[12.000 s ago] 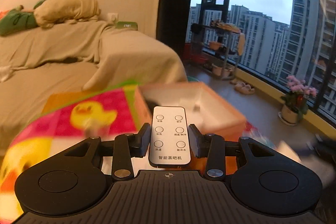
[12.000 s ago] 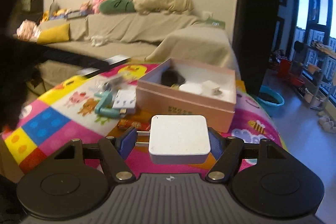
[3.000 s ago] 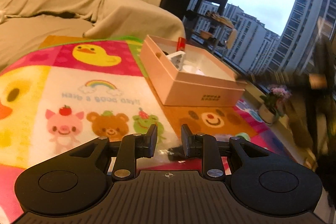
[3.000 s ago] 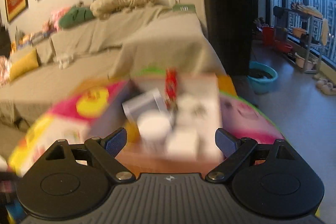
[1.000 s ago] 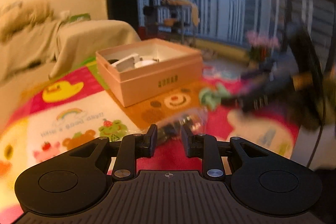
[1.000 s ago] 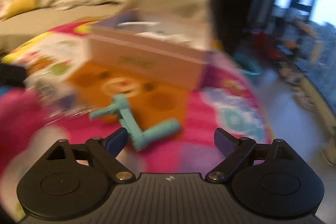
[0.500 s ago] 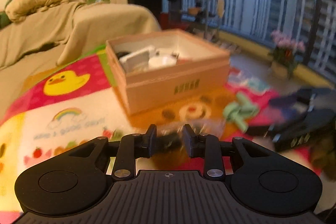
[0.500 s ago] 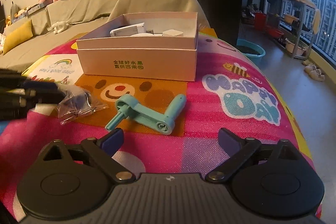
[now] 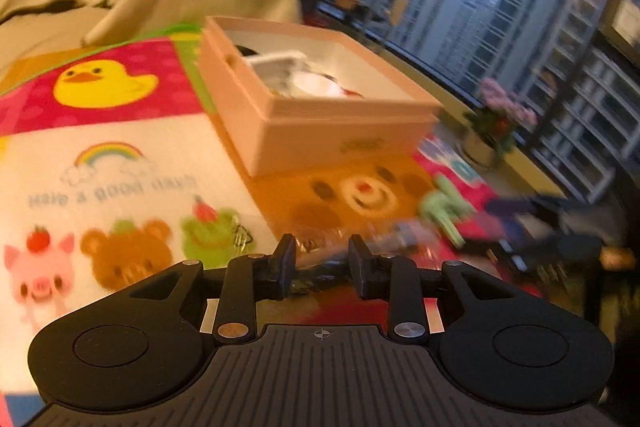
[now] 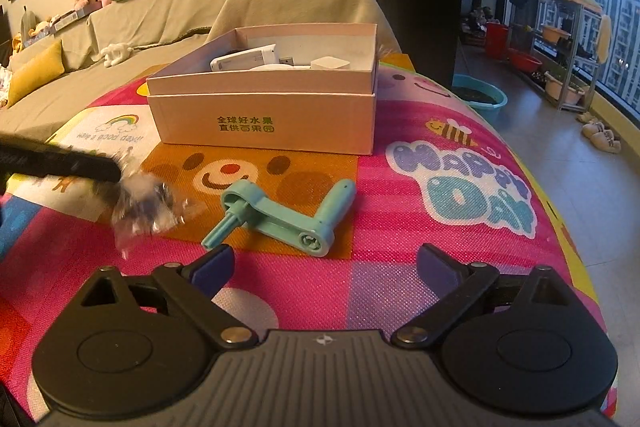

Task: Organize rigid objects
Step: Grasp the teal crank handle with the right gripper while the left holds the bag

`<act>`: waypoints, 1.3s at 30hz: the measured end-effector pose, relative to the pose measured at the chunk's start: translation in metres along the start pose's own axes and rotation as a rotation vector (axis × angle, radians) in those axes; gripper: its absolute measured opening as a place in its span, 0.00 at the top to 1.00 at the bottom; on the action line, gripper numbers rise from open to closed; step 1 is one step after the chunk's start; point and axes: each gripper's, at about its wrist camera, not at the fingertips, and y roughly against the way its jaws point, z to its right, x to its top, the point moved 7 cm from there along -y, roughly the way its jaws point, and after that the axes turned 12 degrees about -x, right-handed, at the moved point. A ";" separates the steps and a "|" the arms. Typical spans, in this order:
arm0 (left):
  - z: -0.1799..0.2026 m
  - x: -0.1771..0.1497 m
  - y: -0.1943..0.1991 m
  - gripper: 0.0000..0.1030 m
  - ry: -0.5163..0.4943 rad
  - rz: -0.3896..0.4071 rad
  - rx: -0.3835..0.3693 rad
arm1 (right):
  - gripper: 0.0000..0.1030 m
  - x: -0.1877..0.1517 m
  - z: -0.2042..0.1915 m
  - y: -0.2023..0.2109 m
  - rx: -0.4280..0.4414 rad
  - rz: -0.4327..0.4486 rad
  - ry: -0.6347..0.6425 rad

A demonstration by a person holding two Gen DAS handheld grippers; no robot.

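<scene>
clear plastic bag (image 10: 144,205) is pinched by the left gripper (image 9: 320,259) above the mat (image 10: 400,287), while only the right view shows the wide-open right gripper (image 10: 324,263) facing a teal crank (image 10: 280,217) before the pink box (image 10: 264,119).

Both wrist views sit low and close over the worktop, left facing windowward, right facing the sofa, sharing the pink box (image 9: 320,131) (image 10: 264,123) and teal crank (image 9: 444,207) (image 10: 280,215)

Left tool (image 9: 320,261) fingers pinched nearly together; right tool (image 10: 324,265) spread wide, low
</scene>
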 end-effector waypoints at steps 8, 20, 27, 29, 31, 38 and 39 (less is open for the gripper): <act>0.058 -0.042 0.002 0.67 -0.264 -0.136 0.048 | 0.00 0.000 -0.002 -0.002 0.012 -0.013 0.014; 0.059 -0.024 -0.033 0.51 -0.191 -0.073 0.099 | 0.00 0.000 -0.003 -0.004 0.028 -0.046 0.045; 0.055 -0.032 -0.021 0.74 -0.202 -0.028 0.154 | 0.00 -0.002 -0.007 0.001 0.025 -0.038 0.051; 0.038 -0.026 -0.015 0.75 -0.115 0.006 0.209 | 0.00 -0.001 -0.007 0.008 0.055 -0.032 -0.006; 0.025 -0.022 -0.010 0.76 -0.061 0.038 0.281 | 0.00 0.004 -0.009 0.012 0.100 -0.030 -0.063; 0.024 -0.022 -0.009 0.74 -0.033 0.055 0.310 | 0.02 0.029 -0.032 -0.011 -0.015 -0.043 -0.056; 0.024 -0.022 -0.009 0.74 -0.020 0.057 0.309 | 0.07 0.029 -0.034 -0.017 -0.036 -0.058 -0.050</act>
